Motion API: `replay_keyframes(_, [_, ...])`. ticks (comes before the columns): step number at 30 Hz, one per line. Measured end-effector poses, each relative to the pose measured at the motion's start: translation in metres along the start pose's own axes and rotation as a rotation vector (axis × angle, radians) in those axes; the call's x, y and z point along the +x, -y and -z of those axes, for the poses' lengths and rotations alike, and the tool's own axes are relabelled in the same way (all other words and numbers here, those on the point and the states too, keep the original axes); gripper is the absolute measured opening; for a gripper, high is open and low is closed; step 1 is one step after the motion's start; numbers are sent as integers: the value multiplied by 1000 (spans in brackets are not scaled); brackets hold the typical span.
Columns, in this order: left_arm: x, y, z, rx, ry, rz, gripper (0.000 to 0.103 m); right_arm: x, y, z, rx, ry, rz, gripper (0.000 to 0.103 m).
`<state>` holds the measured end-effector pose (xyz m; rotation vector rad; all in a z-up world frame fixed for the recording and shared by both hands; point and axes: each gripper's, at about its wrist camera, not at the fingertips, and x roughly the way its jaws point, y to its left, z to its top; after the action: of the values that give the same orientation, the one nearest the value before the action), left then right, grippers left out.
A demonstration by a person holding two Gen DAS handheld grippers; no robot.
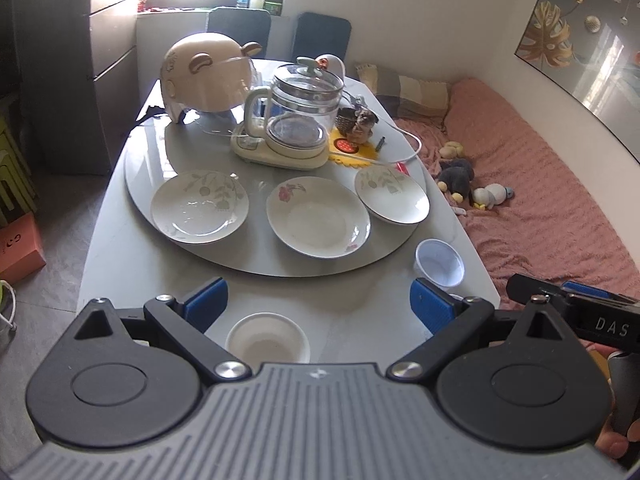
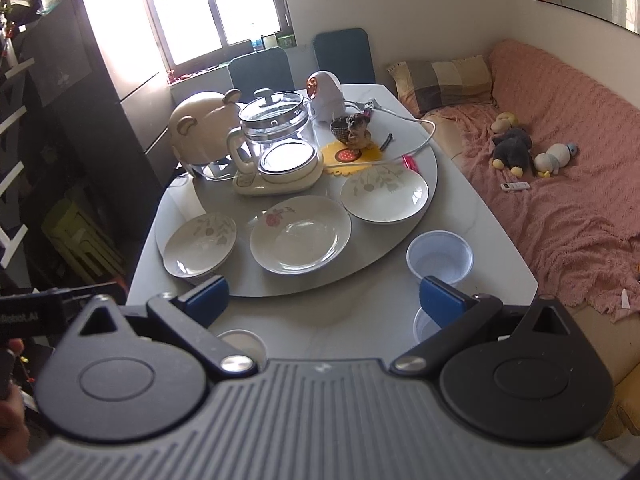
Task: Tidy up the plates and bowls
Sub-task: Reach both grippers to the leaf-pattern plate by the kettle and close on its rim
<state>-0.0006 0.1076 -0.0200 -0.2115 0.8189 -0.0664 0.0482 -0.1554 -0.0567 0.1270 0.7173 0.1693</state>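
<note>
Three plates are set in a row on the turntable [image 1: 132, 152] of the desk [image 1: 120, 264]: a leaf plate [image 1: 199, 208] at 9 o'clock, a pink-flower plate [image 1: 318, 217] in the middle, a second leaf plate [image 1: 391, 196] at 3 o'clock. Behind them, at 12 o'clock, a kettle [image 1: 298, 110], helmet [image 1: 206, 76] and figurine [image 1: 358, 124] are crowded. Three bowls are counted off the turntable: a white bowl [image 1: 267, 338] between the spread left tongs [image 1: 318, 306], a clear bowl [image 2: 439, 255] and another [image 2: 426, 326] under the spread right tongs [image 2: 324, 300].

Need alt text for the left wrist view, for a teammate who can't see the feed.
The open left gripper hovers empty over a small white bowl at the near edge of a grey table. Beyond, three floral plates sit in a row on a round turntable, a glass kettle behind them and a clear plastic cup at right.
</note>
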Motion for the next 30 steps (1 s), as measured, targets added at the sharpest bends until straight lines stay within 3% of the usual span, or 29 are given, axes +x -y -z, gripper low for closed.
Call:
replay_keyframes(9, [49,29,-42,39,13,20,99,24,35,-23,75,27,33,103])
replay_keyframes(18, [123,75,-104,19,17,16,99,84,89,-69,132,27,-14,103])
replay_keyframes(23, [168,98,-131,29,10,-17,99,128,114,-91,162,-8,-45,103])
replay_keyframes(30, [241,103,-156,23,-71,-49,99,193,145,-112,185,-89,-87,103])
